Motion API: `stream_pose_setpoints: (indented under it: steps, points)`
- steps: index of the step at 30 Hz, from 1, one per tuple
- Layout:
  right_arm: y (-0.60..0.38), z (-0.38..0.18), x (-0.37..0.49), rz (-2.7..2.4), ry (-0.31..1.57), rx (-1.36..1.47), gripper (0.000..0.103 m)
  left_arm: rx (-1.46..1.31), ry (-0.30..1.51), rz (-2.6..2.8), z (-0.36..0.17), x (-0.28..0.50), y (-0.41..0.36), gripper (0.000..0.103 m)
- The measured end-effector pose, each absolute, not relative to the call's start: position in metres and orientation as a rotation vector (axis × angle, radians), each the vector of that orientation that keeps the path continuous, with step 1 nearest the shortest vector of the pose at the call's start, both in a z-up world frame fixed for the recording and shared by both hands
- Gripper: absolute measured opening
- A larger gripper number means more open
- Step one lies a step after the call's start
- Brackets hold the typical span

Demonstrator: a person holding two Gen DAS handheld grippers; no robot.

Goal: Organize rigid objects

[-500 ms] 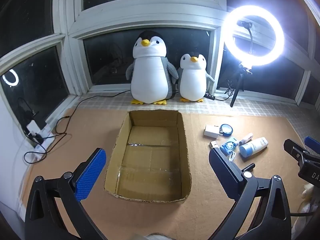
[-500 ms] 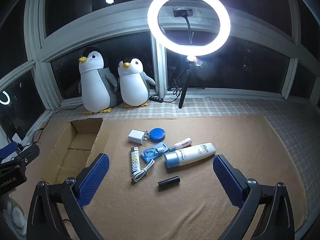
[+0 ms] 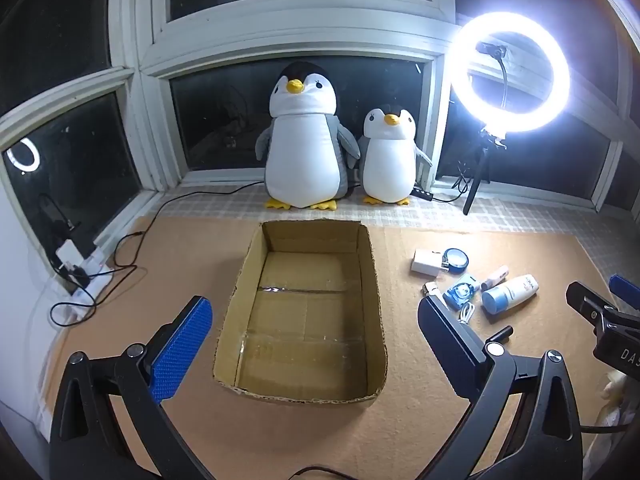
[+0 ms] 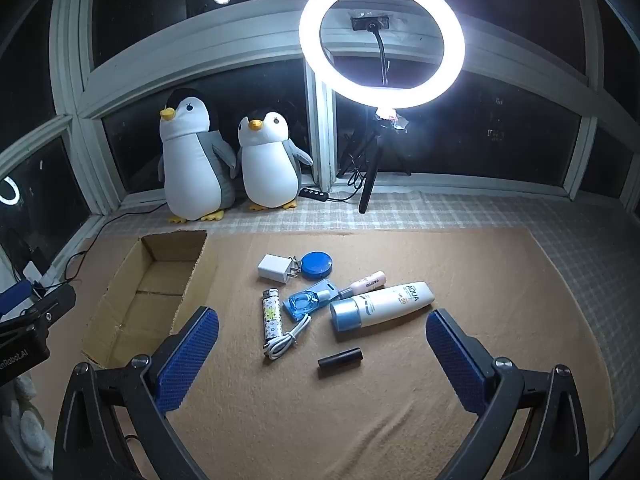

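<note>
An empty open cardboard box (image 3: 372, 280) lies on the tan mat, straight ahead of my left gripper (image 3: 316, 332), which is open and empty. In the right wrist view the box (image 4: 120, 304) is at the left. My right gripper (image 4: 324, 344) is open and empty, above a cluster of objects: a white charger (image 4: 274, 268), a blue round tin (image 4: 317, 265), a lighter (image 4: 271, 314), a blue bottle (image 4: 310, 300), a small pink tube (image 4: 366, 283), a white sunscreen bottle (image 4: 384, 306), a white cable (image 4: 286, 340) and a black tube (image 4: 340, 357).
Two plush penguins (image 3: 304, 152) stand on the window ledge behind the box. A lit ring light on a tripod (image 4: 382, 40) stands at the back. A power strip with cables (image 3: 80, 276) lies at the left wall. The other gripper shows at the right edge (image 3: 604, 320).
</note>
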State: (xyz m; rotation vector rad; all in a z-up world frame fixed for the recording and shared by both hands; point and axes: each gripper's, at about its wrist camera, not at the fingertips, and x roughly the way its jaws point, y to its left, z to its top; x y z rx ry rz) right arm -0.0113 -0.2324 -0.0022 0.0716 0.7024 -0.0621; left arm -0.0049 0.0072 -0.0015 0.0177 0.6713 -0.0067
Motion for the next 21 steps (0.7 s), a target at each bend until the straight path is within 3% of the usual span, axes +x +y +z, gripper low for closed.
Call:
stream_pose_setpoints:
  steps: [21]
  points:
    - [-0.236, -0.0003, -0.0098, -0.062, 0.707, 0.077, 0.103, 0.02, 0.675, -0.002, 0.001, -0.0032, 0.0047, 0.102]
